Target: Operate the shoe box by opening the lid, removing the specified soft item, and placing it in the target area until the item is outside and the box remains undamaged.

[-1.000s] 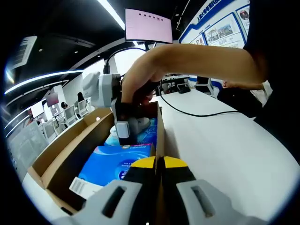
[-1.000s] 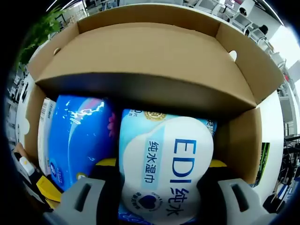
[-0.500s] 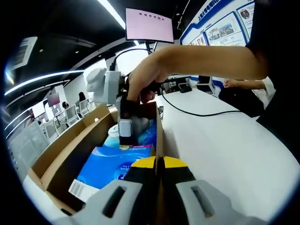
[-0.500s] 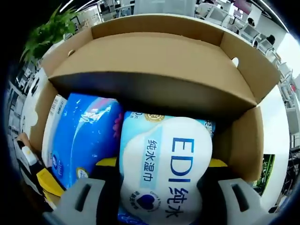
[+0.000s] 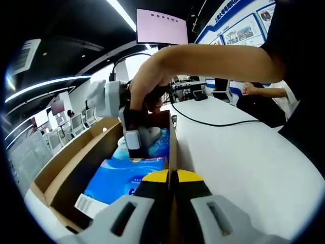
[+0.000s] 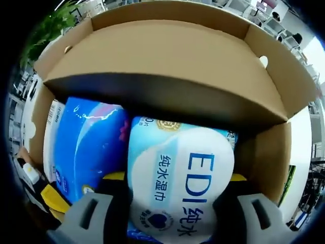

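An open cardboard shoe box (image 5: 76,152) lies on a white table. My left gripper (image 5: 170,178) is shut on the top edge of its near side wall (image 5: 172,145). Inside lie a blue soft pack (image 5: 124,178) and a light blue and white wet wipes pack (image 5: 156,140). A hand holds my right gripper (image 5: 133,145) down in the box. In the right gripper view the wipes pack (image 6: 177,178), marked EDI, fills the gap of my right gripper (image 6: 175,178), whose jaws press on both its sides. The blue pack (image 6: 86,147) lies to its left, under the box's raised flap (image 6: 162,56).
The white table (image 5: 244,157) stretches to the right of the box, with a black cable (image 5: 213,122) across it. A screen (image 5: 161,26) hangs overhead. Another person's hand (image 5: 254,90) rests at the table's far end. A green plant (image 6: 45,30) stands beyond the box.
The right gripper rose slightly with the wipes pack, then sank back toward the box, shifting a little left. The left gripper has stayed clamped on the wall.
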Demonstrator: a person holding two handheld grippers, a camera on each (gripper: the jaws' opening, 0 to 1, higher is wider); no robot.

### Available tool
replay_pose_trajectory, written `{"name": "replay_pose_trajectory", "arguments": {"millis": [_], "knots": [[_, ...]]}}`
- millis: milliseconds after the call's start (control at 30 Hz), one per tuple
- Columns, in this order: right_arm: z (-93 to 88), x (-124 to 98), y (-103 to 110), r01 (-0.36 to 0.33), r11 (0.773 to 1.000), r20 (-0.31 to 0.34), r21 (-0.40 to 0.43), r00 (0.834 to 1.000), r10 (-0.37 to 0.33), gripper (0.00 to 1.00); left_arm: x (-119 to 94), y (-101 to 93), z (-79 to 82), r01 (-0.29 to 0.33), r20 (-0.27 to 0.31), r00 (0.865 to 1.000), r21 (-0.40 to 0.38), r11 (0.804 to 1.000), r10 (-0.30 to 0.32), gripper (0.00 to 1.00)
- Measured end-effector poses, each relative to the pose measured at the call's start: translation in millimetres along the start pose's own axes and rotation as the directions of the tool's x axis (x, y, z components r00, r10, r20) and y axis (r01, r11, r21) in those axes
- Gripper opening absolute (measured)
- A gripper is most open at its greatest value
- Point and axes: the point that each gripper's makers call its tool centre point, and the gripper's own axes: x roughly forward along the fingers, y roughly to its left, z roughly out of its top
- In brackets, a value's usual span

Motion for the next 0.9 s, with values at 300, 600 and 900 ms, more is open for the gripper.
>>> {"name": "replay_pose_trajectory", "arguments": {"millis": [300, 600, 900], "knots": [[-3.6, 1.2, 2.3, -0.001, 1.0, 0.0, 0.006, 1.0, 0.001, 0.73, 0.1, 0.3, -0.3, 0.0, 0.001, 1.0, 0.003, 1.0, 0.0, 0.03], [-4.4, 1.1, 2.9, 0.003, 1.0, 0.003, 0.004, 1.0, -0.003, 0.72, 1.3, 0.4, 0.8, -0.001, 0.001, 1.0, 0.005, 1.0, 0.001, 0.03], [-0.9, 0.7, 0.3, 0.01, 1.0, 0.015, -0.004, 1.0, -0.01, 0.7, 0.6, -1.7, 2.1, -0.001, 0.001, 1.0, 0.007, 1.0, 0.001, 0.03]]}}
